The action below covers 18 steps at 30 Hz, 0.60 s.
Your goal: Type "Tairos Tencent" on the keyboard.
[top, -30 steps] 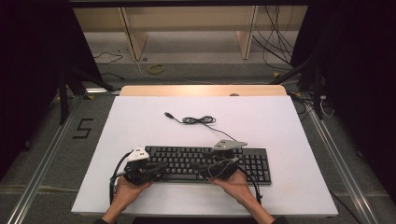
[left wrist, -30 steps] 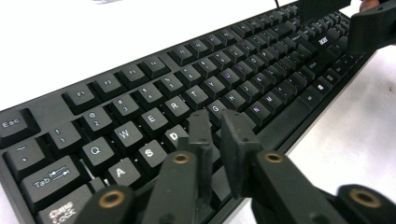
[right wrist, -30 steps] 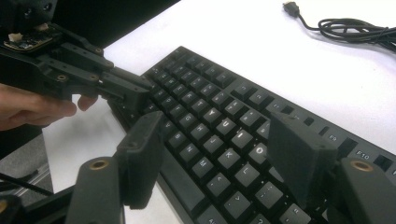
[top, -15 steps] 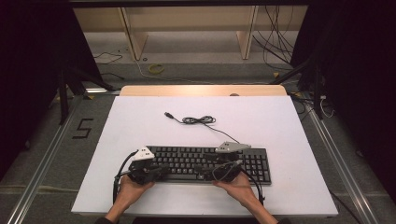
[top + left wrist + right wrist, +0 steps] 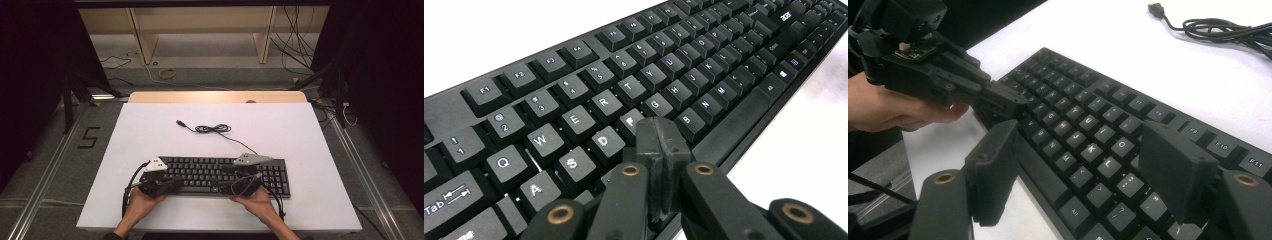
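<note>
Left tongs [image 5: 659, 145], clenched into one blunt tip, poke keys on the black plastic keyboard [image 5: 220, 172]; right tongs [image 5: 1083, 170] hover released above, likely awaiting their turn.

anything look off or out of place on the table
Nothing stands out. The keyboard lies flat and square to the table's front edge, its keys all seated. Its cable lies loosely bunched behind it, the plug free on the table. The left gripper is shut over the keys, the right gripper open.
</note>
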Each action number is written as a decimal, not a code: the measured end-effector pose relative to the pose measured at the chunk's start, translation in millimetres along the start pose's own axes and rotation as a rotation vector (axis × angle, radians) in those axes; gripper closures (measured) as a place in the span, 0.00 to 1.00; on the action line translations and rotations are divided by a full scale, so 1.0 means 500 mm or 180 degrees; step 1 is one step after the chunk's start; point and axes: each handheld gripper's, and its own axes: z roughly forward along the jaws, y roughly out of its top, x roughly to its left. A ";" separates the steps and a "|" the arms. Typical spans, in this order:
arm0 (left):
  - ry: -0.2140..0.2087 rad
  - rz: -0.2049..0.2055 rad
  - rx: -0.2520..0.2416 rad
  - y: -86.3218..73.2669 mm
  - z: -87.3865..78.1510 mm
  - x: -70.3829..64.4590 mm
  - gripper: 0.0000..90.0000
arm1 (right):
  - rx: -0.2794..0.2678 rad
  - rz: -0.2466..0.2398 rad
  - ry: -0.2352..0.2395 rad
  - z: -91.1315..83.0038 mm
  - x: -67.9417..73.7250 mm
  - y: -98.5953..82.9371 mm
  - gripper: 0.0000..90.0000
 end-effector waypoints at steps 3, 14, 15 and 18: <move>-0.0003 0.0027 0.0024 0.000 0.001 0.000 0.99 | -0.0009 -0.0005 0.0000 -0.002 0.001 -0.001 0.37; 0.0008 0.0019 0.0038 -0.001 0.003 0.001 0.99 | -0.0001 -0.0015 0.0021 -0.004 0.005 -0.004 0.37; 0.0021 0.0011 0.0085 -0.002 0.005 0.001 0.99 | -0.0001 -0.0016 0.0022 -0.004 0.005 -0.004 0.37; 0.0026 -0.0029 0.0079 -0.002 0.006 0.000 0.99 | -0.0001 -0.0014 0.0028 -0.004 0.006 -0.004 0.37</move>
